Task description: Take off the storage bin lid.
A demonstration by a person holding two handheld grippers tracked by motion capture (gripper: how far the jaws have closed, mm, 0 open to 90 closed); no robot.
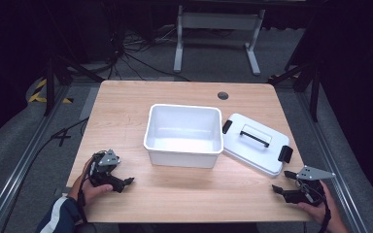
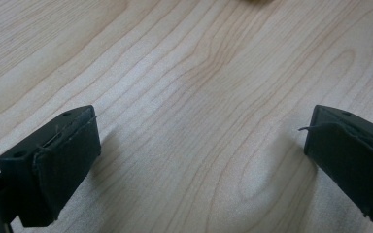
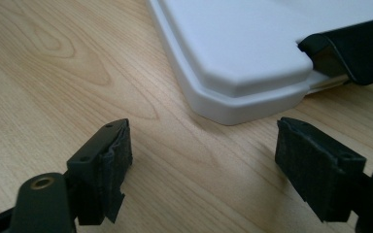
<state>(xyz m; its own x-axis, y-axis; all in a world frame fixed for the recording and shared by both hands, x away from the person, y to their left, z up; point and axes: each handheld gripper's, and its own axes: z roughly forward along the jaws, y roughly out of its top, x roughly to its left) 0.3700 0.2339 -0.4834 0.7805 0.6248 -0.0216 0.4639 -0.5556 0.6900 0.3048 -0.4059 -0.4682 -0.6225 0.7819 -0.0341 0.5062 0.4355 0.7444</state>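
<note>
Right claw (image 1: 280, 180) gapes wide at the counter's (image 1: 126, 102) five o'clock corner, gripping nothing, hand low and level, jaws aimed at the white lid (image 1: 255, 141), whose corner lies just beyond the pads (image 3: 106, 170). Left claw (image 1: 126, 182) at seven o'clock, equally wide, empty over bare wood. The open white box (image 1: 183, 145) sits centre, with the lid touching it at three o'clock.

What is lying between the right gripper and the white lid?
Nothing: in the right gripper view, bare wooden table separates the open right gripper from the corner of the white lid. The high view agrees.
</note>
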